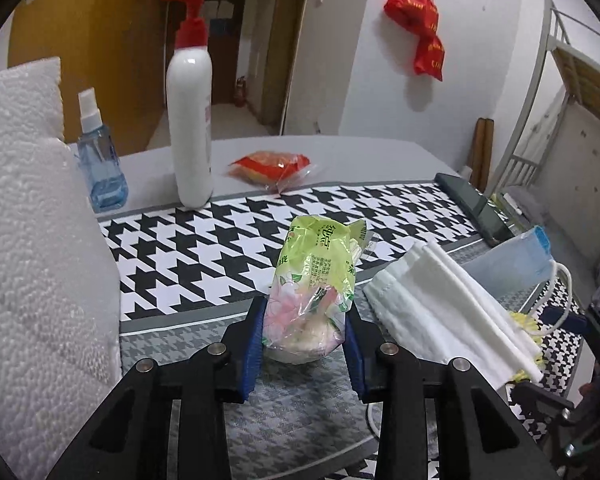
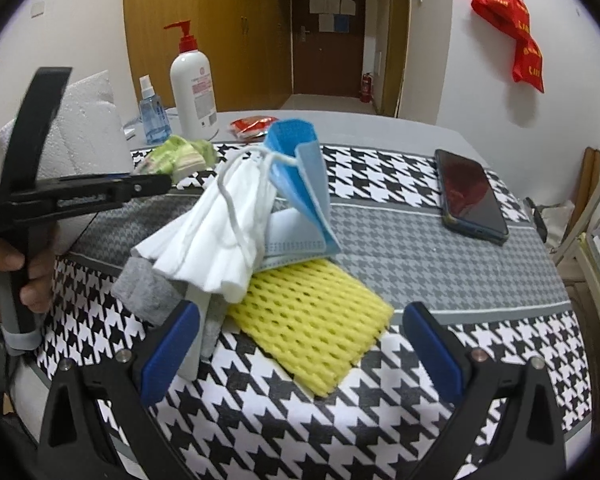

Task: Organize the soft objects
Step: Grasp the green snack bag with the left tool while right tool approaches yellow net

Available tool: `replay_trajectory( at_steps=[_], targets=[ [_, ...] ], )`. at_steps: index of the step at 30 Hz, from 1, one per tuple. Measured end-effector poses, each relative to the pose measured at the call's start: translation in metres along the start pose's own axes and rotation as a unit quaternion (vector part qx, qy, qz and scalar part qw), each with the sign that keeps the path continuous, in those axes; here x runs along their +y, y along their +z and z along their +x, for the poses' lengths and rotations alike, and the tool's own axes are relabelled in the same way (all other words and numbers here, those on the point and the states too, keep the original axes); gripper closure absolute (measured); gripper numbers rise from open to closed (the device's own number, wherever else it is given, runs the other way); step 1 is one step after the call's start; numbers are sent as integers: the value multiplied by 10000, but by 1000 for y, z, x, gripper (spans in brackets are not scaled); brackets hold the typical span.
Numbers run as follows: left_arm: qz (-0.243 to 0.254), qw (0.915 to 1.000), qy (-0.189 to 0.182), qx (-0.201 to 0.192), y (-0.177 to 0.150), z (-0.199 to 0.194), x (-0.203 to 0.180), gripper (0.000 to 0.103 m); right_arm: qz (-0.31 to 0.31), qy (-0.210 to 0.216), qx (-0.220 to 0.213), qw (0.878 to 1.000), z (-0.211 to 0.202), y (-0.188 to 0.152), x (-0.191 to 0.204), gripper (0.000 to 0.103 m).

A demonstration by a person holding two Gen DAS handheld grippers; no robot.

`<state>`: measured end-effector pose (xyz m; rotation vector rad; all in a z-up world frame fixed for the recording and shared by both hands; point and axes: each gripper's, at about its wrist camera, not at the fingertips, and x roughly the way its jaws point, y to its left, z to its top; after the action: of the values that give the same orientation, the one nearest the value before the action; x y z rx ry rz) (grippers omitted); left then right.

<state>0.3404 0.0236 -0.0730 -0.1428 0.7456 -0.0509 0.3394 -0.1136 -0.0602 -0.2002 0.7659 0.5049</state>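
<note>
A green tissue pack (image 1: 310, 280) stands upright between the blue pads of my left gripper (image 1: 306, 344), which is shut on its lower half. To its right lies a pile with a white mask (image 1: 440, 304) and a blue mask (image 1: 516, 256). The right wrist view shows the same pile: white mask (image 2: 220, 232), blue mask (image 2: 300, 184), grey cloth (image 2: 148, 292) and yellow foam net (image 2: 312, 320). My right gripper (image 2: 302, 350) is open just short of the pile, its left pad beside the grey cloth. The left gripper (image 2: 148, 188) and tissue pack (image 2: 180, 156) show at the left.
A white pump bottle (image 1: 190, 120), blue spray bottle (image 1: 100, 160) and red packet (image 1: 270, 166) stand at the table's back. A white foam block (image 1: 32, 220) fills the left. A phone (image 2: 472, 196) lies at the right. A hand (image 2: 16, 276) holds the left gripper's handle.
</note>
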Motion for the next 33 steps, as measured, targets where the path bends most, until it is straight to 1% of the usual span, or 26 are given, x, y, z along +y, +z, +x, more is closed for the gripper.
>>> replay_trajectory(
  at_steps=[2,5,7,9,11,12,13,14,15,16,17,19,20,22,24,28,30,33],
  targets=[
    [51,9999,-36,-79,0,-4,-3,66,-10,-107,70,9999,3,0,-1,0],
    [46,9997,-140,-201,1,-11,-5,66,8,-136,170,9998,10,0,-4,2],
    [27,9995,-177,-242,1,-13,-5,66,44,-124,229,9997,12,-1,-6,13],
    [8,9995,-213,-229,1,-13,-5,66,128,-119,317,9993,15,-2,-9,21],
    [-4,9994,-253,-233,1,-15,-5,66,176,-94,319,9993,14,-2,-10,22],
    [16,9994,-253,-243,0,-15,-6,66,194,-101,314,9993,13,-2,-10,25],
    [27,9993,-239,-276,-1,-17,-7,66,206,-117,324,9992,13,-2,-9,29],
    [42,9992,-242,-309,-1,-18,-8,66,208,-111,328,9992,12,-2,-8,31],
    [62,9991,-259,-331,-1,-20,-9,66,193,-110,326,9992,11,-3,-7,38],
    [71,9990,-264,-354,-2,-21,-9,66,169,-93,324,9993,10,-2,-5,46],
    [74,9989,-267,-386,-3,-23,-9,66,138,-56,336,9993,9,-3,-2,50],
    [88,9987,-267,-422,-3,-25,-10,66,92,-67,345,9993,7,-3,3,61],
    [82,9986,-265,-442,-3,-26,-9,66,77,-67,341,9994,6,-3,5,64],
    [59,9985,-274,-473,-2,-28,-8,66,110,-26,296,9995,3,-4,6,75],
    [39,9984,-286,-476,-2,-30,-8,66,264,52,221,9994,-2,-5,4,81],
    [11,9980,-315,-548,-1,-35,-7,66,579,252,73,9980,-13,-6,2,90],
    [9,9976,-327,-615,0,-38,-7,66,652,322,69,9973,-15,-6,3,94],
    [21,9971,-309,-697,0,-42,-8,66,733,310,65,9968,-17,-6,8,94]
  ],
)
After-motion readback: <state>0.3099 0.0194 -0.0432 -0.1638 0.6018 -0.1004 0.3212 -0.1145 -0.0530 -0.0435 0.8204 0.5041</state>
